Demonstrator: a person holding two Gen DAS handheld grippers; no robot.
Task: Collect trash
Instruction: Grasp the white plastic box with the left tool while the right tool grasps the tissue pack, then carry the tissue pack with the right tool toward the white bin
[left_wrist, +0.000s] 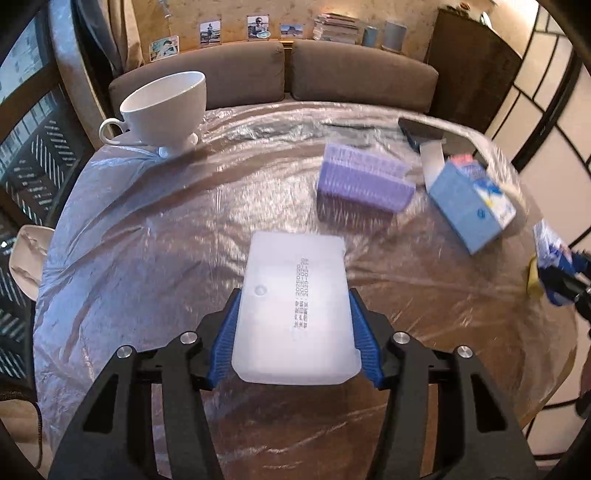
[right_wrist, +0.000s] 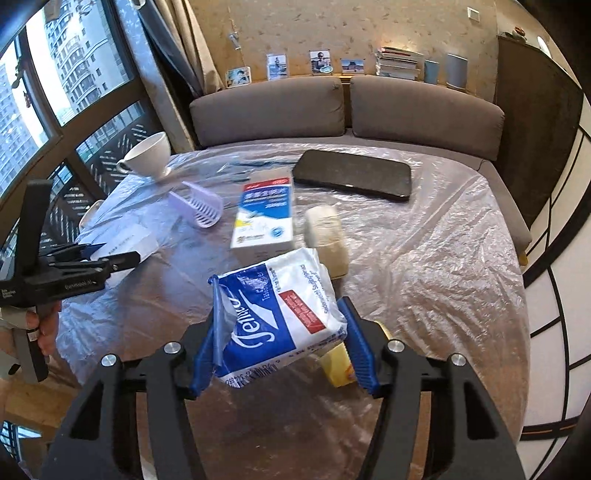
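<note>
Your left claw (left_wrist: 293, 332) grips the white tub (left_wrist: 295, 306); your right claw (right_wrist: 280, 343) clamps the tissue pack (right_wrist: 277, 317) above the plastic-covered surface (right_wrist: 424, 258).

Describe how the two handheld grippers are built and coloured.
The left gripper and right gripper match: black angular linkage arms with silver round pivot bolts and ribbed blue finger pads. Seen side-on, the left one has a black pistol-style handle with small white lettering.
</note>
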